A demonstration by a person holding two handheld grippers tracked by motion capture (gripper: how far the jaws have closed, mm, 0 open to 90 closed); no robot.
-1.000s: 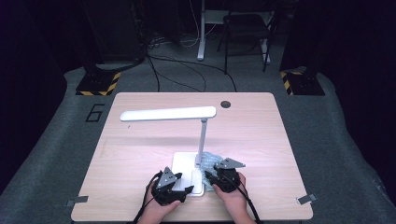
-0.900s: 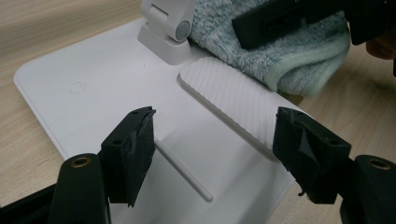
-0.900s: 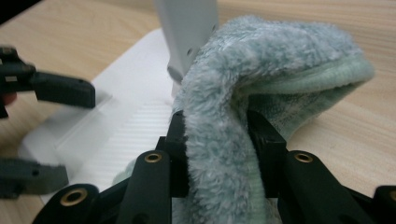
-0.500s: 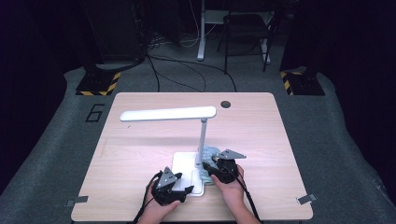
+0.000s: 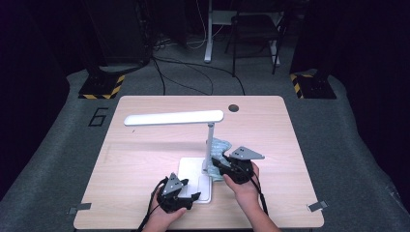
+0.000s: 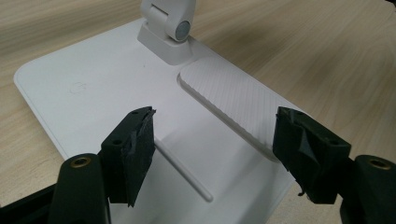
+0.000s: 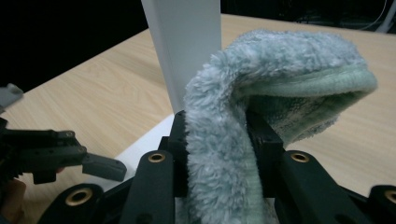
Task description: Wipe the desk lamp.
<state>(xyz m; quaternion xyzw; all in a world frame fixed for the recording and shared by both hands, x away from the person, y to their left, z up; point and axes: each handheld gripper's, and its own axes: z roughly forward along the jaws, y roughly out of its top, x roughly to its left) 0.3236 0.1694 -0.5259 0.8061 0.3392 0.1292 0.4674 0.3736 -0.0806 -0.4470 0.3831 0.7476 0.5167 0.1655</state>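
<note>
Right gripper (image 7: pixel 217 154): jaws clamped on a fluffy pale-green cloth (image 7: pixel 280 88), folded over and bunched between the pads; closed a little further in the last second, then steady. Cloth held just beside the white lamp post (image 7: pixel 184 46), free end drooping toward the table (image 7: pixel 98 98). In the high view, right gripper (image 5: pixel 223 166) at the foot of the post (image 5: pixel 209 145), cloth (image 5: pixel 221 146) showing behind it against the post.

Left gripper (image 6: pixel 212 144): jaws spread wide, nothing between the pads; hovering over the near edge of the white lamp base (image 6: pixel 93 79), ribbed pad (image 6: pixel 229 98) and hinge (image 6: pixel 170 28) ahead. In the high view, left gripper (image 5: pixel 189 197) at the base's (image 5: pixel 191 169) front edge. Lamp head (image 5: pixel 174 118) level above the table (image 5: pixel 145 154), well apart from both grippers.
</note>
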